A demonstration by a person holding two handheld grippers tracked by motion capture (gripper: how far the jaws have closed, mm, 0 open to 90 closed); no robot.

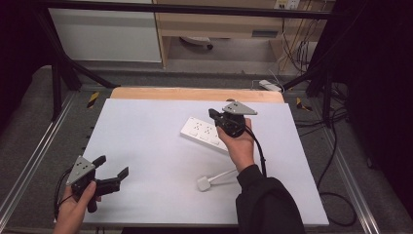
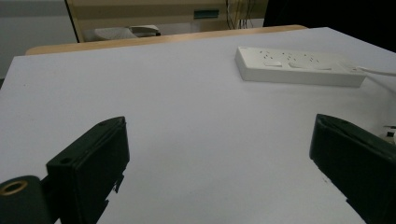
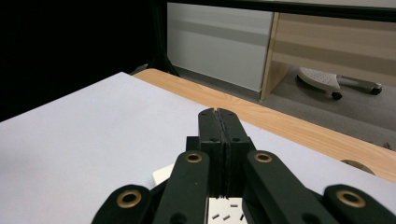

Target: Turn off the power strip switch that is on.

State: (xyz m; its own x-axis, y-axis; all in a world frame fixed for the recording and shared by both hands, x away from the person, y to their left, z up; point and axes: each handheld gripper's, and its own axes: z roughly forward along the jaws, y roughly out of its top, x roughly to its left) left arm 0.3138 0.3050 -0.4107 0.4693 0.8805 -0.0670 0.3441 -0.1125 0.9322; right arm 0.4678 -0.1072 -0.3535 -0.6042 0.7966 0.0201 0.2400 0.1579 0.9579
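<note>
A white rectangular plastic power strip (image 1: 208,132) lies flat and at a slant on the white-topped table (image 1: 146,146), right of the table's middle and toward its far side. A white cord runs from the strip's near end toward the person and ends in a white moulded plug (image 1: 203,184) that lies on the table top near the front edge. The right gripper (image 1: 213,114), black with a grey three-cornered plate on top, is held in the person's right hand (image 1: 240,145) above the strip's near end; the hand comes out of a dark sleeve (image 1: 265,200). In the right gripper view its two black jaws are pressed flat together with nothing between them, and a bit of the strip's socket face shows just below them. The left gripper (image 1: 113,168), of the same build, is held in the left hand (image 1: 75,207) over the near left corner of the table, well apart from the strip. Its jaws stand wide apart and empty; in the left gripper view bare table top lies between them and the strip sits farther off to the upper right. A light wooden strip (image 1: 195,94) borders the table's far edge, and beyond it pale wooden furniture (image 1: 219,24) stands on a grey floor.
</note>
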